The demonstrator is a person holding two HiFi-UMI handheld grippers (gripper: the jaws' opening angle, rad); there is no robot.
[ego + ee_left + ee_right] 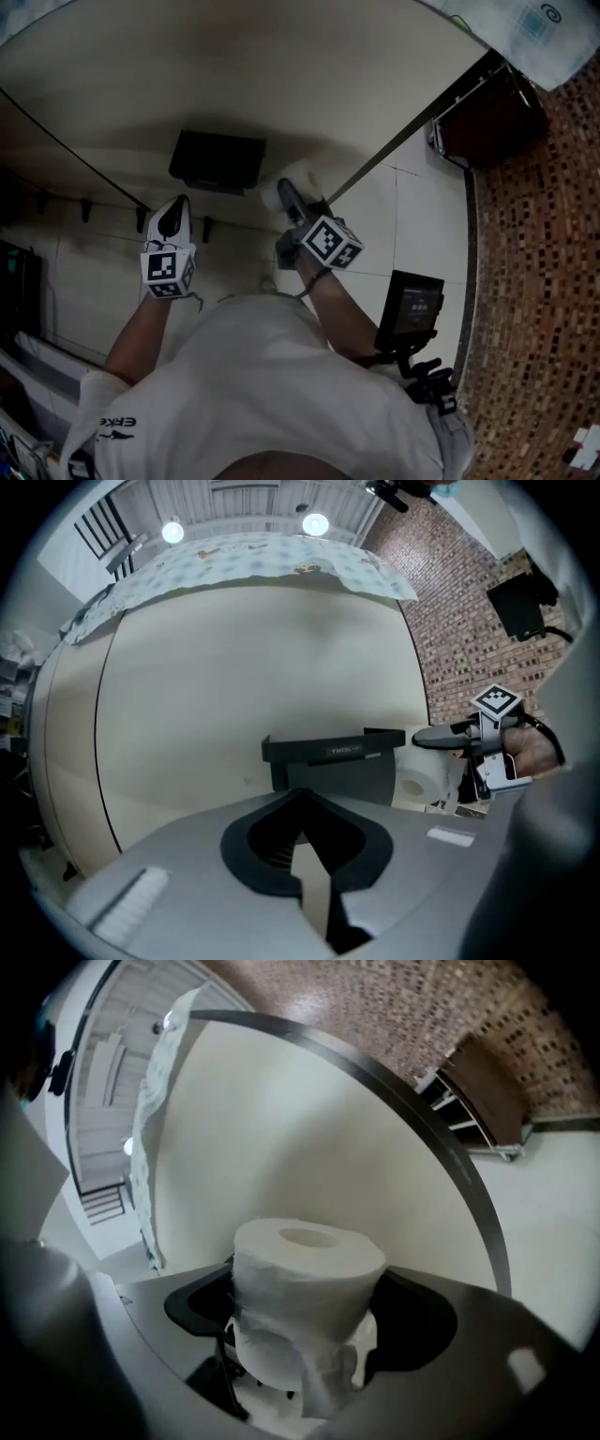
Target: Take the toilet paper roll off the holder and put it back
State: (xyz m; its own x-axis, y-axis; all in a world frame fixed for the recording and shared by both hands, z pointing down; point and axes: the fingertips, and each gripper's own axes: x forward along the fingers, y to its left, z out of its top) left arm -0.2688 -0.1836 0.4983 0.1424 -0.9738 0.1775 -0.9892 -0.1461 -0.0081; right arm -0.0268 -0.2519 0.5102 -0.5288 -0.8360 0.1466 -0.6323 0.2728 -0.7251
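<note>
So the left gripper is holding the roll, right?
No. It is the right gripper that is holding the roll, as the right gripper view shows. The left gripper is shut with nothing in it.

A person in a white shirt (272, 384) stands facing a cream wall (234, 75) that carries a black holder (217, 161). The left gripper (173, 214), jaws together, points at the wall below the holder's left end. The right gripper (287, 190) clasps a white roll (302, 174) just beside the holder's right end. A dark screen (412, 305) on a stand sits by the person's right side, over pale floor tiles (412, 216).
</note>
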